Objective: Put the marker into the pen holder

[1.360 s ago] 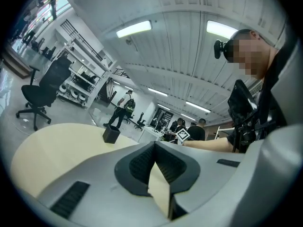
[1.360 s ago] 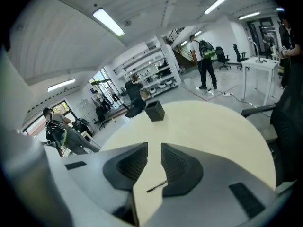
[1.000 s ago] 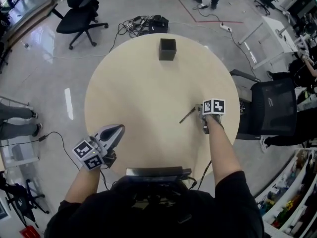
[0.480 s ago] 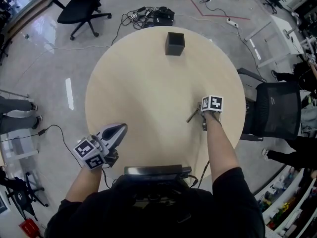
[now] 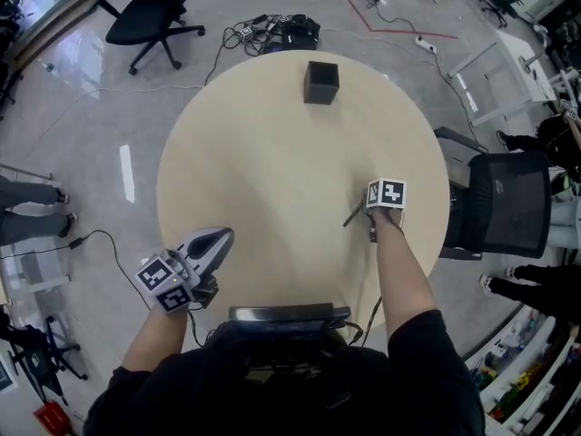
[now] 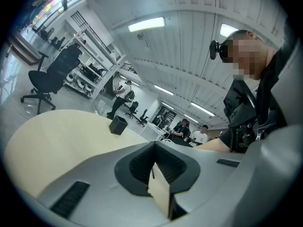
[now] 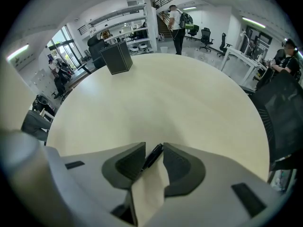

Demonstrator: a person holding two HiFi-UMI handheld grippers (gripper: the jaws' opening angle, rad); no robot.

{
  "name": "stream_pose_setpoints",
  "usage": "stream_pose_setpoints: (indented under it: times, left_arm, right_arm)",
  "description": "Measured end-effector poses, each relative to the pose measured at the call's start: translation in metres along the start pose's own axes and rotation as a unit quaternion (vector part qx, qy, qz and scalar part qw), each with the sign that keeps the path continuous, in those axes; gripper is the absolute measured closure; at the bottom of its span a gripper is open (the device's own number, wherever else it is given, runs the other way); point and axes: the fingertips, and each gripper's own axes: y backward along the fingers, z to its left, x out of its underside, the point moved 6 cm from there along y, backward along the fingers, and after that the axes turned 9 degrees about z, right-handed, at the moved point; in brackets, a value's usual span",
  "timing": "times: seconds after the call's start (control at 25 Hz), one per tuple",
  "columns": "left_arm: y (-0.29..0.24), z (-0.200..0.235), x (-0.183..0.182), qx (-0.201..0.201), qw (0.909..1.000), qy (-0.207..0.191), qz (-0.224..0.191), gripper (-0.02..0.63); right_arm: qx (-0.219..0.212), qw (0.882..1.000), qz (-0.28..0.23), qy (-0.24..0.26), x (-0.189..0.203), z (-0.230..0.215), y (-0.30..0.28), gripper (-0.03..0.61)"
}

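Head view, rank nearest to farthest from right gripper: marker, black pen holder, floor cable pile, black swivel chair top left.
1. Dark slim marker: between the jaws of the right gripper.
2. Black square pen holder: ahead, slightly left.
3. Tangled black cable pile: floor, beyond the holder.
4. Black swivel office chair: floor, far left.

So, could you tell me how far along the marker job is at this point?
Done: the right gripper is down at the slim dark marker on the round beige table. In hand: its jaws straddle the marker's end, not visibly clamped; it lies flat. Left: close, lift, carry it to the black square pen holder at the far edge, drop it in.
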Motion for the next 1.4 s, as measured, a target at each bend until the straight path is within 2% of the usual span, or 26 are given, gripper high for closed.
stream_pose_setpoints:
  times: [0.48, 0.56, 0.72, 0.8, 0.88, 0.96, 1.0, 1.12, 1.24, 1.4]
  left_arm:
    - [0.006, -0.003, 0.005, -0.006, 1.0000, 0.003, -0.001, 0.618]
    - [0.008, -0.004, 0.005, -0.006, 1.0000, 0.002, -0.001, 0.618]
    - [0.010, -0.008, 0.002, -0.006, 1.0000, 0.000, -0.004, 0.618]
    - [0.011, -0.010, 0.000, -0.006, 0.9999, -0.003, -0.008, 0.618]
    - [0.013, -0.013, -0.004, -0.006, 0.9999, -0.008, -0.011, 0.618]
    - [0.014, -0.017, -0.012, -0.007, 0.9997, -0.017, -0.014, 0.618]
    - [0.014, -0.019, -0.018, -0.006, 0.9996, -0.024, -0.017, 0.618]
    - [0.012, -0.032, -0.040, 0.002, 0.9984, -0.049, -0.030, 0.618]
    - [0.007, -0.058, -0.069, 0.016, 0.9952, -0.089, -0.039, 0.618]
    - [0.005, -0.100, -0.111, 0.035, 0.9883, -0.137, -0.056, 0.618]
  right_arm:
    - [0.012, 1.000, 0.005, -0.001, 0.007, -0.008, -0.010, 0.483]
    - [0.005, 1.000, 0.004, -0.008, 0.008, -0.012, -0.010, 0.515]
    - [-0.054, 0.998, -0.015, -0.038, 0.014, -0.014, -0.006, 0.518]
    - [-0.100, 0.992, -0.052, -0.053, 0.014, -0.013, 0.007, 0.518]
    - [-0.149, 0.981, -0.107, -0.056, 0.013, -0.009, 0.036, 0.518]
    - [-0.205, 0.961, -0.182, -0.048, 0.008, -0.004, 0.082, 0.518]
    - [-0.234, 0.945, -0.225, -0.041, 0.005, -0.002, 0.112, 0.518]
    - [-0.299, 0.887, -0.352, -0.003, -0.001, 0.002, 0.215, 0.518]
    - [-0.319, 0.830, -0.454, 0.056, 0.010, 0.008, 0.327, 0.518]
    - [-0.319, 0.766, -0.547, 0.111, 0.051, 0.008, 0.444, 0.518]
